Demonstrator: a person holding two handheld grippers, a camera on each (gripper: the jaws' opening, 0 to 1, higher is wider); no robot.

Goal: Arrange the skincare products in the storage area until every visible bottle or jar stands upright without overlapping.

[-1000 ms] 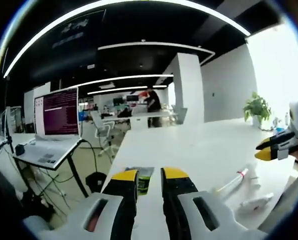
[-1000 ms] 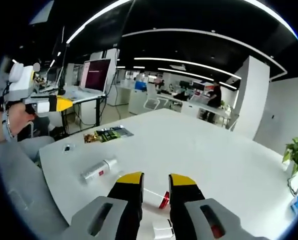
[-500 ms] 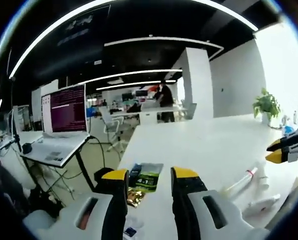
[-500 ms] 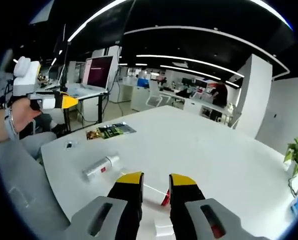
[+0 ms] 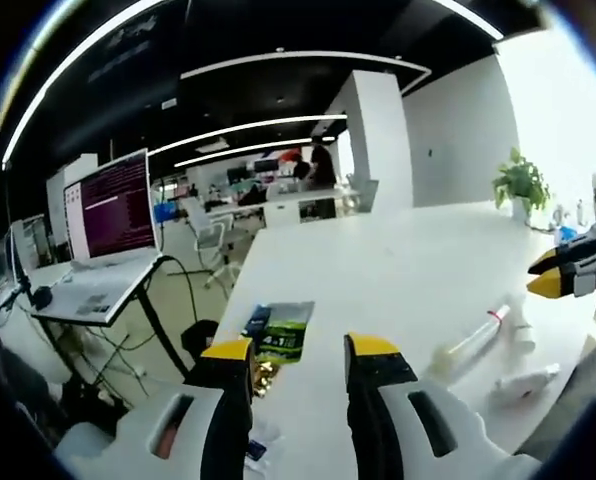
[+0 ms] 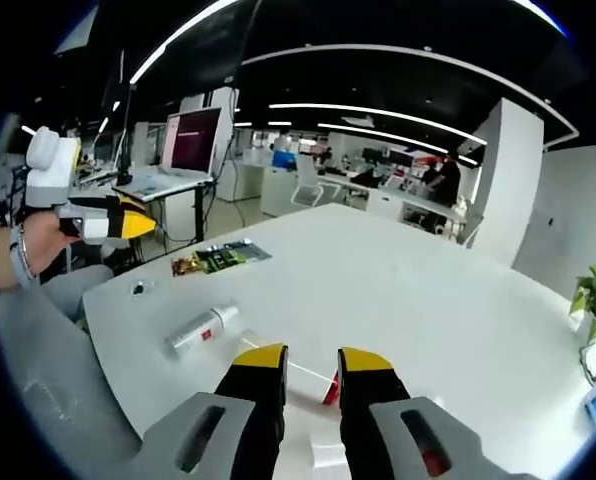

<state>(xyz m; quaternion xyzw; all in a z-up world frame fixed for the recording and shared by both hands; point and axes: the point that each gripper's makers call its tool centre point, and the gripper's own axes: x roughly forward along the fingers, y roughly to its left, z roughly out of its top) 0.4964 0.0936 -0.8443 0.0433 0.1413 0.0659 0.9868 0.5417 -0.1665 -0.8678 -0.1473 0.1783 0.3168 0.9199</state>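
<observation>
Both tongs [image 5: 298, 350] [image 6: 311, 358] apart, empty; white bottle [image 6: 200, 329] lying flat on table [image 6: 428, 300].

I see green snack packets [image 5: 280, 338] lying near the white table's [image 5: 398, 270] corner, and an open laptop [image 5: 106, 225] on a separate stand beyond that edge.

Bright office light, strong fisheye bending and soft edges are seen in both views.
Light is given by long ceiling light strips [image 5: 248, 128], bent into arcs by the lens. In the left gripper view, the right side is washed out by glare over the white table [image 5: 408, 260]. In the right gripper view, only faint shadows are cast on the table, and far desks are rendered soft and smeared.
</observation>
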